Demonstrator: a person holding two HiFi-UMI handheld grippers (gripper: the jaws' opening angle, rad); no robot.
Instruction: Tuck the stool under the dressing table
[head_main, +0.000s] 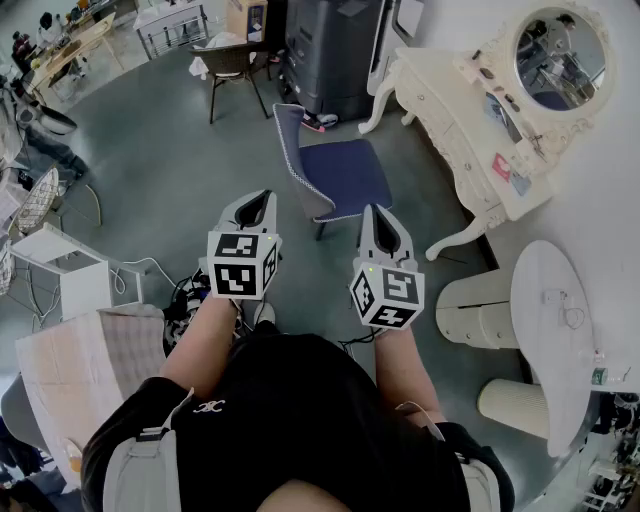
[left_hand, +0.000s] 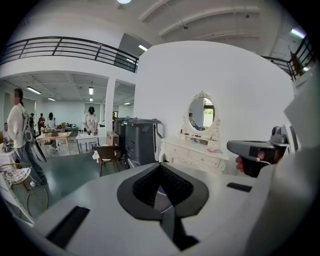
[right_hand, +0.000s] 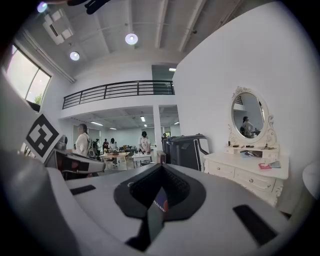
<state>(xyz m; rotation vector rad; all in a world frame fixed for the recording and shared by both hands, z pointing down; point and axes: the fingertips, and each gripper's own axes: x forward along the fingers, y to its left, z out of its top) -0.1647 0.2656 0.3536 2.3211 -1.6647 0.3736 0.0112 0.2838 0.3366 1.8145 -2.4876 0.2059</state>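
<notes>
**Stool out on the floor, nothing started yet**

The blue-seated stool (head_main: 340, 175) stands on the grey floor (head_main: 170, 170), clear of the white dressing table (head_main: 440, 90). It sits near the table's curved front legs but is not under it, and its backrest is on the side away from the table. By the look of it the whole job is ahead: the stool has to be taken hold of and pushed in beneath the table, below the oval mirror (head_main: 560, 55).

The person stands just behind the stool with both tools held out towards it. The left gripper (head_main: 257, 208) has its jaws closed together with nothing between them, and it touches nothing. The right gripper (head_main: 384, 232) is the same, jaws shut and empty, its tip stopping short of the seat's near edge.
</notes>
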